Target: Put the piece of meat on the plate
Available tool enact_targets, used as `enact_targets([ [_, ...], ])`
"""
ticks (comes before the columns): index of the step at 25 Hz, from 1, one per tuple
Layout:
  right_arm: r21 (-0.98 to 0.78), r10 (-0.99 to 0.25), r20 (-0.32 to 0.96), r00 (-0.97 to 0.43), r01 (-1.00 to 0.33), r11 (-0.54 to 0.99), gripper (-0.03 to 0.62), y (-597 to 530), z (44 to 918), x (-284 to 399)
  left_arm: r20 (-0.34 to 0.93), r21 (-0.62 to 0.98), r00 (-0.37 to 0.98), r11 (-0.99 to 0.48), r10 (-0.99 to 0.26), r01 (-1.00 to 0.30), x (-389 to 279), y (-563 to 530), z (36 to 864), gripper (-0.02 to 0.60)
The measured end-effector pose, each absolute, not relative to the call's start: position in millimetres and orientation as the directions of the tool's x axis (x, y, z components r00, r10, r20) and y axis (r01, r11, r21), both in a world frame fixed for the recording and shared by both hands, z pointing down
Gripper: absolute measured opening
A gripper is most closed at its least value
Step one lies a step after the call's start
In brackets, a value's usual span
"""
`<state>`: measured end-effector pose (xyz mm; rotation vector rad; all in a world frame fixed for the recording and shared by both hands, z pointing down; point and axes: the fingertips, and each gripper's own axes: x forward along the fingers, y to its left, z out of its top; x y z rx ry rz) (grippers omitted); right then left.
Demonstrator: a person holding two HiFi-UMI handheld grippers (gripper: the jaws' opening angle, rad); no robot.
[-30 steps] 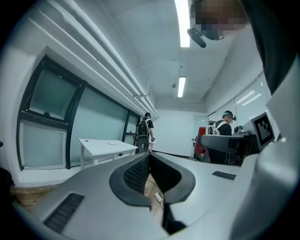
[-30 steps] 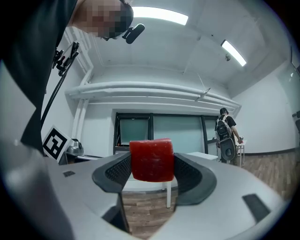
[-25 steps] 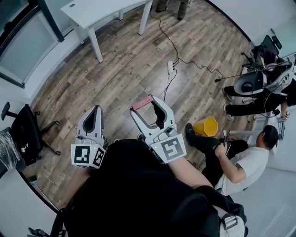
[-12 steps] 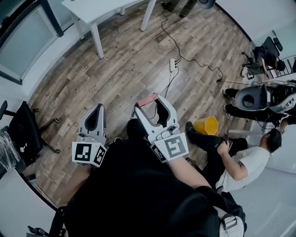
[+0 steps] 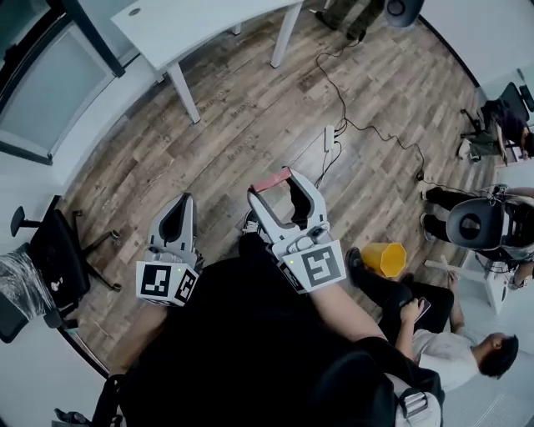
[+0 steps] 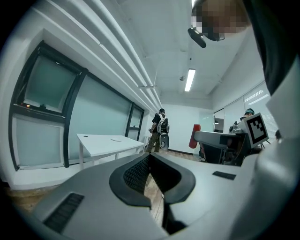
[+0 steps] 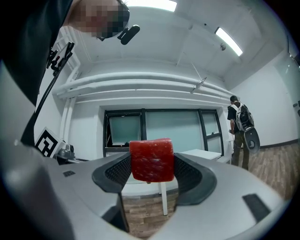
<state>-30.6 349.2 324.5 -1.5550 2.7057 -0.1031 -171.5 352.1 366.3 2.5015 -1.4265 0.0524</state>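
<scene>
A red piece of meat (image 7: 151, 160) sits clamped between the black pads of my right gripper (image 7: 151, 165), which is shut on it. In the head view the meat (image 5: 271, 180) shows as a pinkish slab at the tips of the right gripper (image 5: 274, 183), held above the wooden floor. To its left my left gripper (image 5: 173, 220) is shut with nothing in it; the left gripper view shows its pads (image 6: 140, 172) pressed together. No plate is in any view.
A white table (image 5: 200, 21) stands at the far side of the wood floor (image 5: 234, 125). A power strip and cable (image 5: 330, 138) lie ahead. A black chair (image 5: 50, 258) is at left, a yellow bin (image 5: 385, 258) at right, with seated people nearby.
The head view has shifted, so the table, cable and yellow bin sit further right and lower. Both grippers keep their pose, the right one still holding the meat.
</scene>
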Motion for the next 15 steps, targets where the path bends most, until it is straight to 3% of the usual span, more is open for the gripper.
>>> enact_targets([
  [15,-0.086,-0.835,-0.015,-0.550,-0.831,0.549,0.281,231.0,314.4,27.9,0.138,0.165,0.505,-0.483,-0.852,-0.860,-96.5,230.5,356.0,0.003],
])
